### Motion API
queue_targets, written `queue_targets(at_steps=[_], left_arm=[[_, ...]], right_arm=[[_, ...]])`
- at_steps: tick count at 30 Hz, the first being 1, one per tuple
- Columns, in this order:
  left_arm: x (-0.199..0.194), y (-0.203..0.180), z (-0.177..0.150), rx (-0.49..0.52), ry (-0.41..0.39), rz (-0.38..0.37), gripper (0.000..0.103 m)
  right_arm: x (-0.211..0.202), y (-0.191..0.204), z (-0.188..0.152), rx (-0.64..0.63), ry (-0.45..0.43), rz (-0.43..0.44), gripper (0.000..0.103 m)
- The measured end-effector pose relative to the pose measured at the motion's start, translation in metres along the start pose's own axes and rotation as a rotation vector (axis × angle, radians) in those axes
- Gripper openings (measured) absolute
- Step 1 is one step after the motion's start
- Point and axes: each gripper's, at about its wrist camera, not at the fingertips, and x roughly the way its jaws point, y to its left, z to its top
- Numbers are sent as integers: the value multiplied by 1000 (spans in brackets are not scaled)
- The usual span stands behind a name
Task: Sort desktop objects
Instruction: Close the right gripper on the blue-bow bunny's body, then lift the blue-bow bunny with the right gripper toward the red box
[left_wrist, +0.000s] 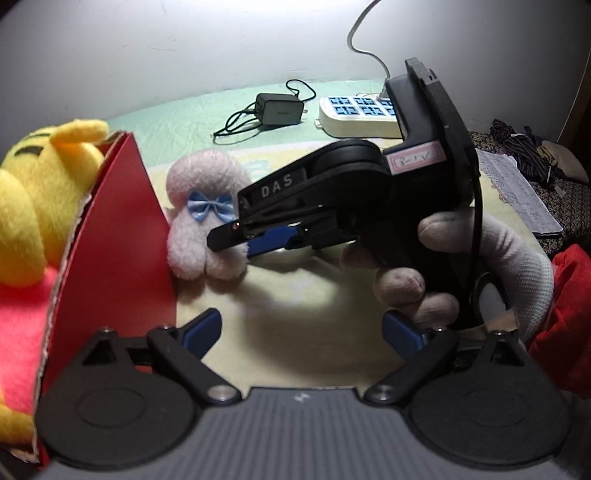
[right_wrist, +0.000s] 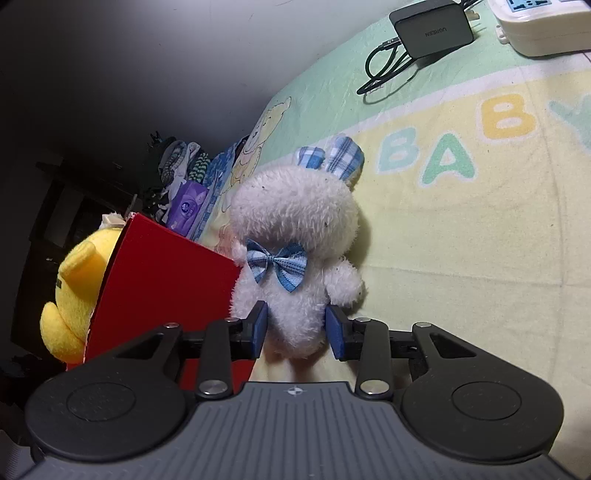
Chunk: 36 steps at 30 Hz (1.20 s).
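While the white plush bunny (right_wrist: 295, 258) lies on the blanket just beside the red box, its lower body sits between the blue pads of my right gripper (right_wrist: 295, 330). The pads (right_wrist: 258, 326) stand on either side of the fur, close to it, and I cannot tell for sure whether they touch it; they do not look to squeeze it. The bunny wears a blue bow (right_wrist: 277, 267) at its neck, and its plaid ears (right_wrist: 332, 155) point away from me toward the far edge of the blanket. One side of it touches the wall of the red box (right_wrist: 162, 280).

In that box sits a yellow plush bear (left_wrist: 33, 206) with a pink body, its head rising above the rim.

My left gripper (left_wrist: 301, 334) hangs over a bare patch of the blanket (right_wrist: 461, 240) with its fingers spread wide and nothing between them. From its camera I see my right gripper from the side, its tips at the bunny, and my gloved right hand (left_wrist: 480, 266) wrapped around its handle.

Further off, near the wall, lie a dark charger (left_wrist: 279, 109) with its coiled cable and a white power strip (left_wrist: 360, 114) with blue-faced sockets. The blanket shows coloured letters reading BABY. At its far right lie sheets of paper (left_wrist: 517, 188) and some clothes.
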Motion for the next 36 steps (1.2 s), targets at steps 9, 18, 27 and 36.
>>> queue_targets(at_steps=[9, 18, 27, 36], left_arm=[[-15, 7, -1, -51, -13, -53, 95], [-35, 25, -12, -172, 27, -214, 95], [-20, 22, -10, -219, 82, -315, 76], [2, 17, -9, -238, 116, -299, 76]], right_arm=[[-32, -7, -8, 36, -21, 33, 23], [-109, -14, -58, 81, -28, -36, 23], [-142, 3, -114, 98, -18, -128, 26], [-180, -14, -115, 210, -202, -118, 30]])
